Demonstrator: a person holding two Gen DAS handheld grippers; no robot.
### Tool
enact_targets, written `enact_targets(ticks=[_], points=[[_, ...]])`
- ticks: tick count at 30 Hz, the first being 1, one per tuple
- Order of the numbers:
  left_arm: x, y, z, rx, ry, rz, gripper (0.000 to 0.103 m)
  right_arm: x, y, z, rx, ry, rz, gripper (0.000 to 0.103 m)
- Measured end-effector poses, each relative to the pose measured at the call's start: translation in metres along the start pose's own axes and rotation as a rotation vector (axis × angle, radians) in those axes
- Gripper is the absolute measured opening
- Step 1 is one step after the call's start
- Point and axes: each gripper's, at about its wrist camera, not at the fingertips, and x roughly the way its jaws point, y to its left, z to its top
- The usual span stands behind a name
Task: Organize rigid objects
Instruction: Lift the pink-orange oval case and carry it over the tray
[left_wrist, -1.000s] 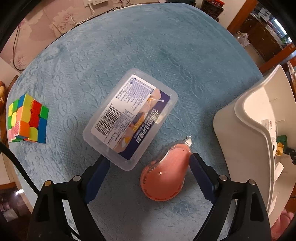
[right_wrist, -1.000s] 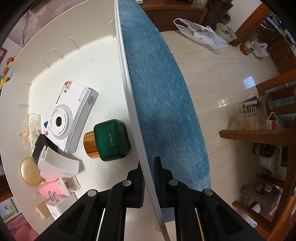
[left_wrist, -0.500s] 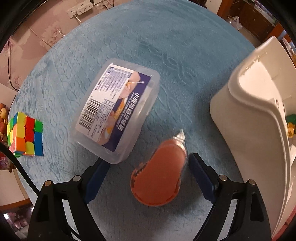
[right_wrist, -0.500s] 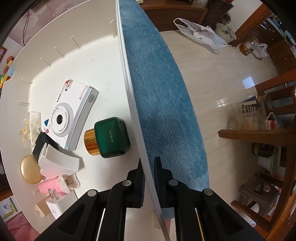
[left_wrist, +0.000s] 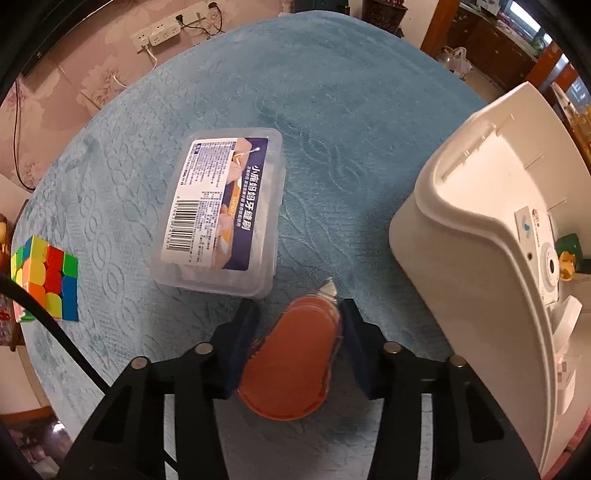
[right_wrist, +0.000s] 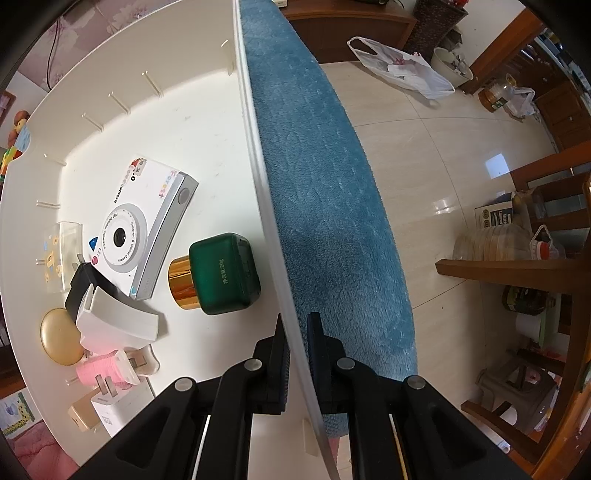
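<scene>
Narrowed since the earlier frame, the left claw (left_wrist: 295, 325) is closing around the orange tape dispenser (left_wrist: 291, 363) at lower centre, best squeezed squarely; the right claw (right_wrist: 295, 332) is clamped on the white bin's wall (right_wrist: 255, 155).

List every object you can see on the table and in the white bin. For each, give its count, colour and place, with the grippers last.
Correction tape dispenser: 1, orange, on the blue cloth between the left fingers.
Plastic box: 1, clear with label, on the cloth.
Puzzle cube: 1, multicoloured, cloth's left edge.
Bin: 1, white, on the table.
Toy camera: 1, white, in bin.
Jar: 1, green with gold cap, in bin.
Plug adapters: several, white, pink and black, in bin.
Left gripper: jaws closing around the dispenser.
Right gripper: shut on the bin's wall.
</scene>
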Motion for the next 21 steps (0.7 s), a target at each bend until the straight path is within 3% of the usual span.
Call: enact_targets(ticks=[11,21], points=[[-0.010,0.019,-0.022,-0.195,-0.013,-0.118,0.044,0.000,-0.002,-0.001,0.008,-0.005,-0.001,0.009],[-0.023,0.022,-0.072,-0.423,-0.004,-0.247,0.043,0.000,-0.004,-0.001,0.013,-0.008,0.003,0.009]])
